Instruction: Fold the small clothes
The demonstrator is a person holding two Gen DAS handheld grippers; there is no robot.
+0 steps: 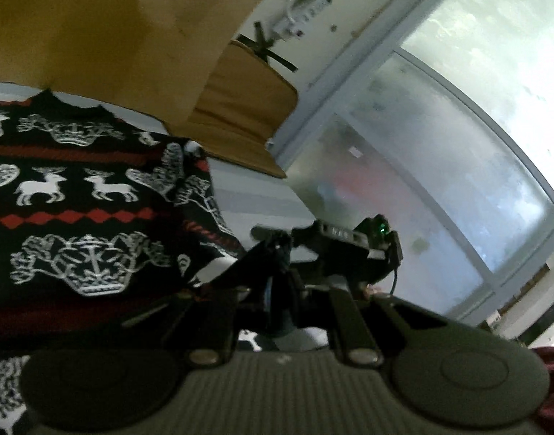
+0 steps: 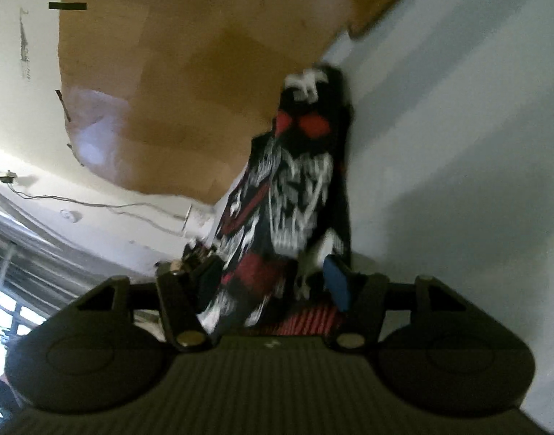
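A black knitted sweater [image 1: 77, 195] with white reindeer, crowns and red zigzag bands lies spread on the pale table [image 1: 255, 195] at the left of the left wrist view. My left gripper [image 1: 277, 253] has its fingers drawn together on the sweater's right edge, shut on it. A black device with a green light [image 1: 349, 239], apparently my other gripper, sits just beyond. In the right wrist view the sweater [image 2: 298, 188] hangs bunched and blurred between the spread fingers of my right gripper [image 2: 273, 279]. It stands open; the blue pad [image 2: 336, 284] is clear of the fabric.
Brown cardboard sheets [image 1: 113, 29] lean behind the table, also filling the upper right wrist view as cardboard [image 2: 190, 90]. A frosted window [image 1: 458, 145] takes up the right side. A white power strip [image 1: 305, 11] is taped to the wall. Pale table surface [image 2: 440, 181] extends right of the sweater.
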